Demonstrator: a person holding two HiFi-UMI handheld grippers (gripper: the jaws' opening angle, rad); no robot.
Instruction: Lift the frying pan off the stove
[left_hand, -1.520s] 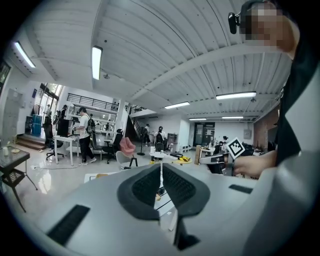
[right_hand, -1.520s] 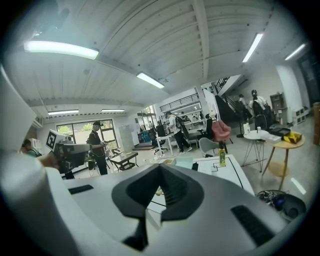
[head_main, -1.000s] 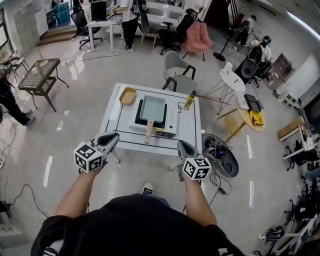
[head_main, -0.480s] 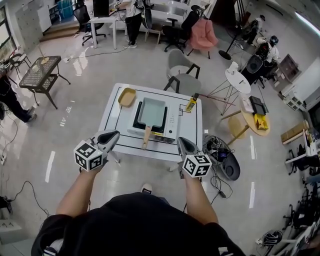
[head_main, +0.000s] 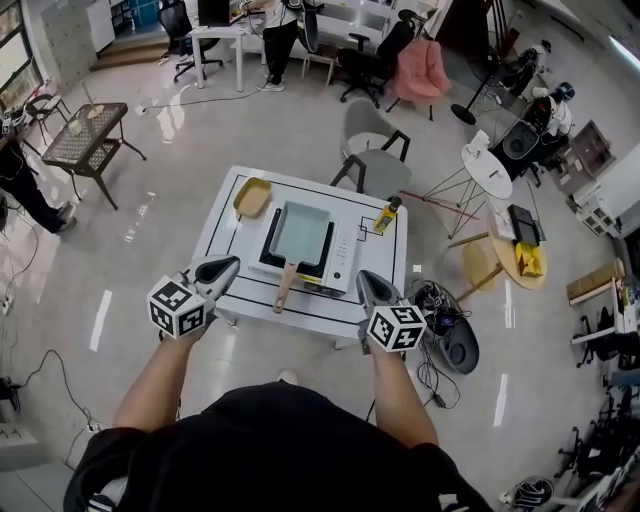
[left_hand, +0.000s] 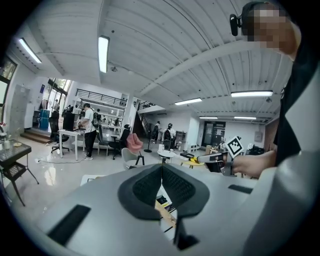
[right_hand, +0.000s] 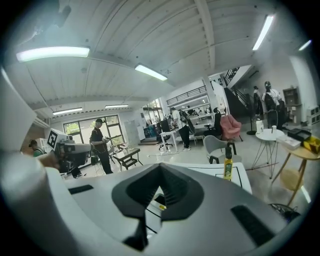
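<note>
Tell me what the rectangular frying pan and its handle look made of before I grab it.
The rectangular pale grey-green frying pan looks like coated metal: smooth, matte, evenly coloured, though too small to be sure. Its long tan handle looks like bare wood, from the dull light-brown colour.

Open floor (head_main: 290, 350) before table (head_main: 300, 308); bottle (head_main: 384, 214) right of stove (head_main: 343, 262), dish (head_main: 253, 196) left.

Glossy pale floor (head_main: 300, 130) surrounds the white table (head_main: 385, 262). Just behind it stands a grey chair (head_main: 372, 160), with a pink chair (head_main: 420, 72) farther back. Left of it is a black mesh table (head_main: 85, 135), and right of it a round table (head_main: 490, 170).
</note>
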